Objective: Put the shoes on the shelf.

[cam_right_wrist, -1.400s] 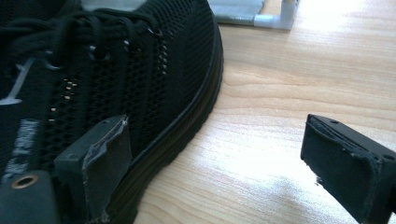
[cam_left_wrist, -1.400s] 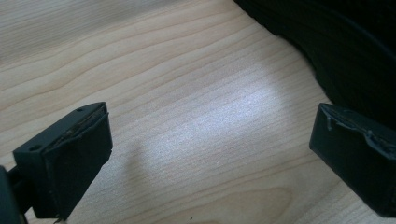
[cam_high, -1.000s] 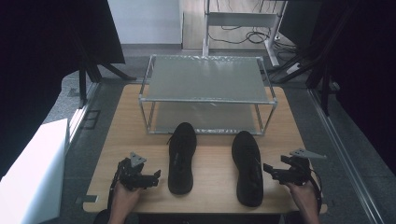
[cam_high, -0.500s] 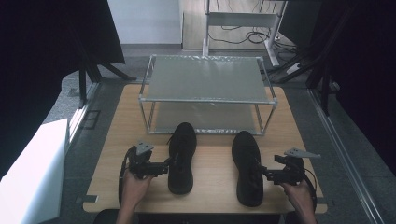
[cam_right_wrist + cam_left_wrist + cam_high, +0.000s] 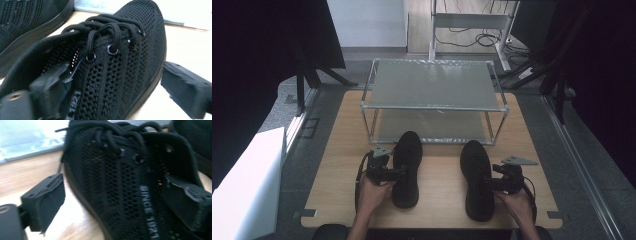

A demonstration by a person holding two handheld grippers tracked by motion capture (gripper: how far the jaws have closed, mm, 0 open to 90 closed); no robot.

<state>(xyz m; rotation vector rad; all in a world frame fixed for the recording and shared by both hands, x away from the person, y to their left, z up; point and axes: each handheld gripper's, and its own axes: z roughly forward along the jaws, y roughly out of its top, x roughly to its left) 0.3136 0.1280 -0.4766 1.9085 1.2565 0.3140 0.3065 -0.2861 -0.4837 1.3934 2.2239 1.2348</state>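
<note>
I'm closing the left gripper [image 5: 398,174] around the left shoe's [image 5: 407,167] side wall, lower centre of the high view – pads not yet pressing; the right gripper [image 5: 488,184] is straddling the right shoe [image 5: 476,177], lower right, jaws likewise closing, one inside the collar

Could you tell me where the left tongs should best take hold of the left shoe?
Grip the left shoe by its side wall beside the laces, coming from its outer side: one jaw goes inside the opening, one outside. The thin mesh wall fits between the left tongs.
</note>
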